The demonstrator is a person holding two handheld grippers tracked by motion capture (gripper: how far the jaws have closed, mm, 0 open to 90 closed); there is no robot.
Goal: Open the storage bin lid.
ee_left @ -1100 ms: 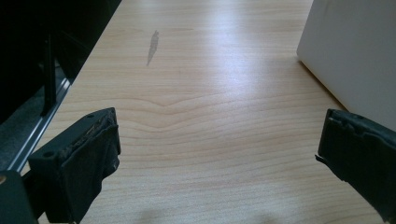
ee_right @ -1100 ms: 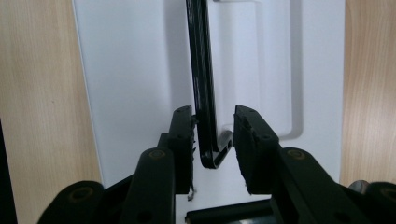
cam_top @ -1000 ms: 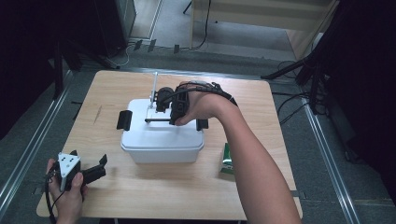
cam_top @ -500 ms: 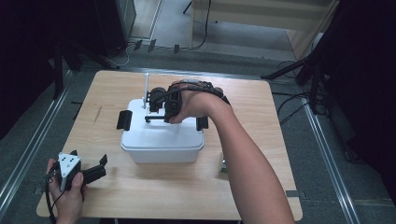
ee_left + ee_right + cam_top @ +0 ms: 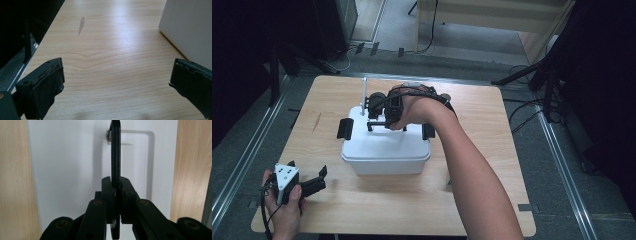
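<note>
A white lidded box point(image 5: 384, 150) stands mid-table with a black latch on its left side point(image 5: 344, 128) and another on its right point(image 5: 428, 131). My right gripper point(image 5: 379, 122) reaches down onto the lid. In the right gripper view its jaws point(image 5: 115, 183) have just been closing and now pinch the box's black carrying handle point(image 5: 115, 152), which stands up from the white lid point(image 5: 67, 170). My left gripper point(image 5: 319, 177) rests at the table's front left corner, open with nothing but bare wood between its jaws point(image 5: 116, 80). The box wall point(image 5: 190, 27) lies off to its right.
The wooden table point(image 5: 492, 150) has bare room to the left of, in front of and to the right of the box. A thin white rod point(image 5: 364, 92) stands upright at the box's back left. Metal rails run along the floor at both sides.
The right gripper has shifted a little to the left over the lid, and its jaws have drawn together on the handle. The left hand has stayed put.
</note>
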